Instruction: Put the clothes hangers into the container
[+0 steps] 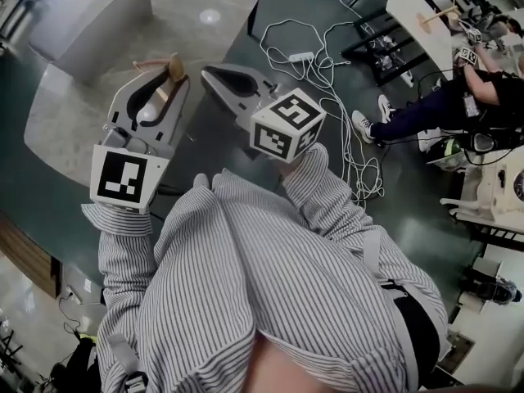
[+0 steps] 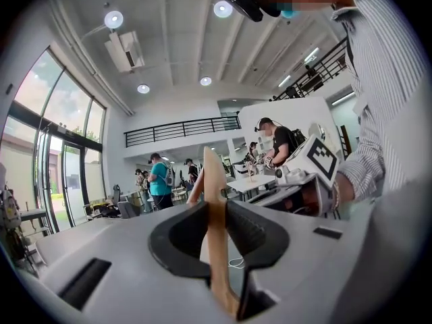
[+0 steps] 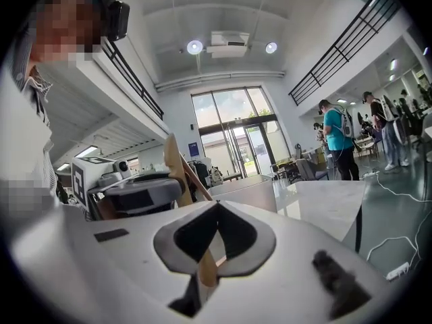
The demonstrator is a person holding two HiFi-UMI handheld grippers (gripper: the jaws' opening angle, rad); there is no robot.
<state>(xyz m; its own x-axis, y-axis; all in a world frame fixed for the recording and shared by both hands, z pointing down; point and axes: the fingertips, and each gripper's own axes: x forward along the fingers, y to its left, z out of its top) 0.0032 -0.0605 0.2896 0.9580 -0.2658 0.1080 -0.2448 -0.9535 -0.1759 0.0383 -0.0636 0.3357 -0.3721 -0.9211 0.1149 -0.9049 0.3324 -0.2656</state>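
A wooden clothes hanger stands upright between the jaws of my left gripper, which is shut on it. From the head view, the hanger pokes out past the left gripper, held up above a pale table. My right gripper hangs just to its right, jaw tips together. A thin strip of wood shows in the slot behind the right gripper's tips; I cannot tell whether it is clamped. A pale box-shaped container stands beyond both grippers.
White cables and a power strip lie on the dark floor to the right. A person works at a table at far right. Other people stand in the hall. A large pale box sits at upper left.
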